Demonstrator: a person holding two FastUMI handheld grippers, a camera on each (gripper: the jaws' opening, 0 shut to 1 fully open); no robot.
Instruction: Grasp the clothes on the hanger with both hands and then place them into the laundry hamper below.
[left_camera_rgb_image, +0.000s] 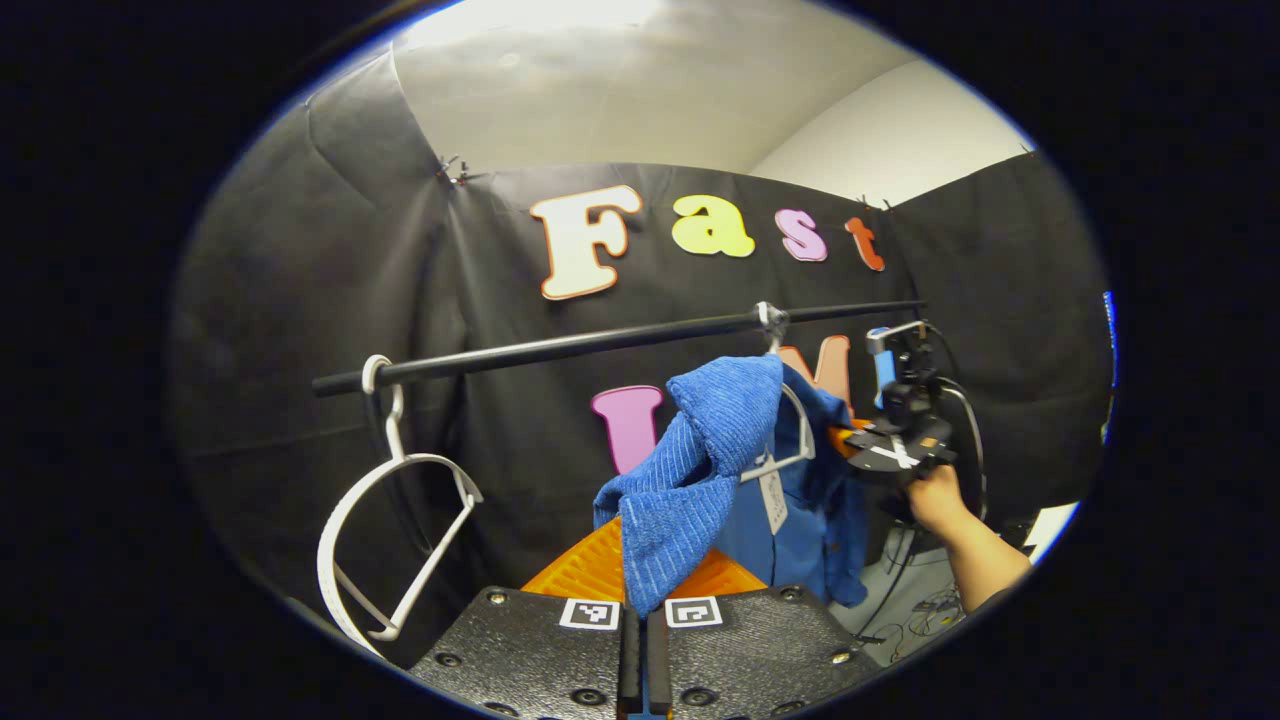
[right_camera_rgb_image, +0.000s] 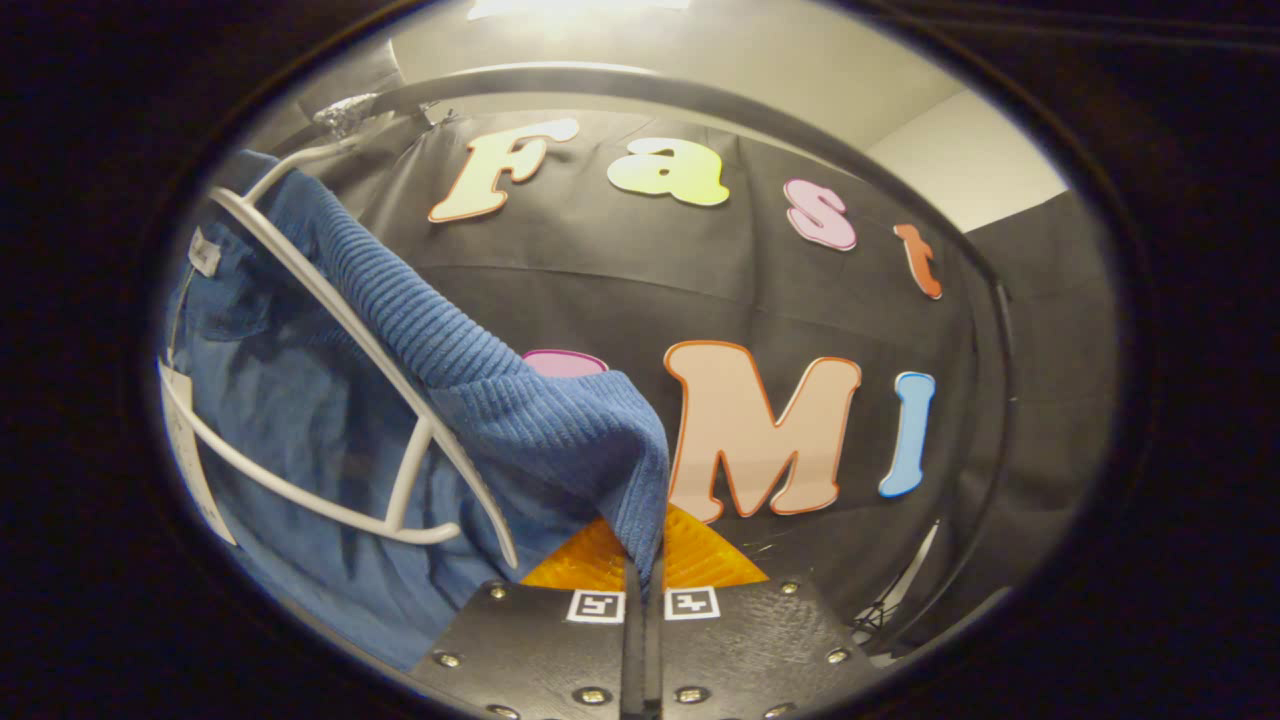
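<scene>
The blue garment (left_camera_rgb_image: 700, 470) is draped over a white hanger (left_camera_rgb_image: 790, 440) on the black rail (left_camera_rgb_image: 600, 345). A fold of it is clamped in the left gripper (left_camera_rgb_image: 640, 600), and another in the right gripper (right_camera_rgb_image: 640, 590), both jaws closed on cloth. If it is pulled straight down, the hanger may be dragged off the rail, since the fabric is looped over its arm.

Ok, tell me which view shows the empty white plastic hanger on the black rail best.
Left gripper view: the empty white plastic hanger hangs whole from the black rail. Right gripper view shows another white hanger, wearing the blue knitted garment.
</scene>
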